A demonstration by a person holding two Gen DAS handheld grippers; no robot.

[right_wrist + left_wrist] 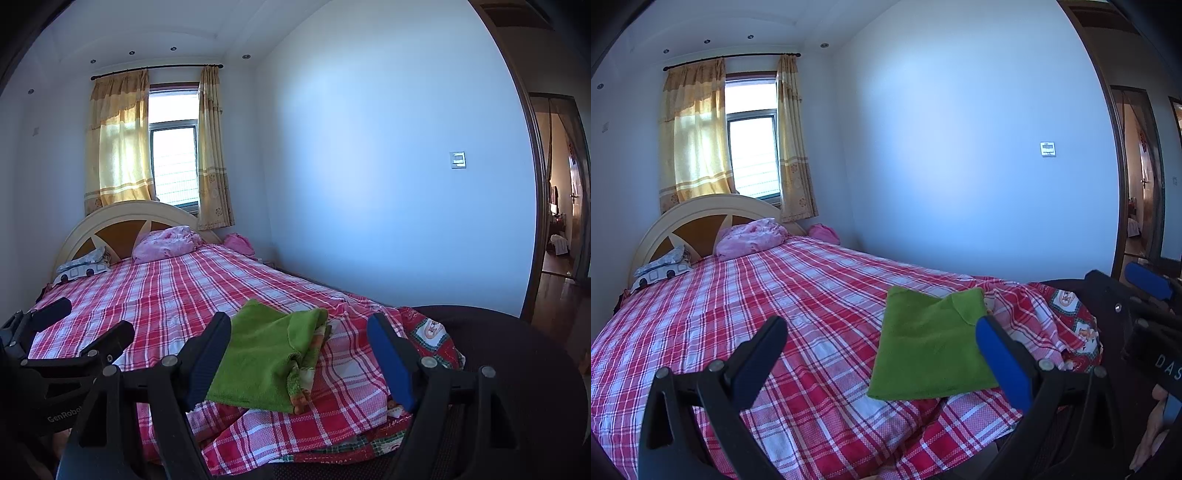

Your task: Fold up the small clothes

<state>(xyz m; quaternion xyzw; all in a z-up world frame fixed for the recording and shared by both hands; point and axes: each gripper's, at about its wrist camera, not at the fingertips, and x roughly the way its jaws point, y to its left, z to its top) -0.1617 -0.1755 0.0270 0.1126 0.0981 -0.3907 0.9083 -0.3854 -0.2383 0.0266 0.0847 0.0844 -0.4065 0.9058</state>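
A small green garment [929, 347] lies folded flat on the red plaid bed sheet [798, 295] near the bed's foot corner. It also shows in the right wrist view [266, 358], with a patterned edge on its right side. My left gripper [882, 350] is open and empty, held above the bed just in front of the garment. My right gripper [299, 354] is open and empty, its fingers either side of the garment but nearer the camera. The left gripper also shows in the right wrist view [74, 321] at the far left, open.
A pink bundle [751, 236] and a patterned pillow [661, 267] lie by the headboard [701, 210]. A red printed quilt [430, 332] hangs off the bed corner. A dark round chair seat [517, 350] stands at the right. A doorway [561, 221] opens at far right.
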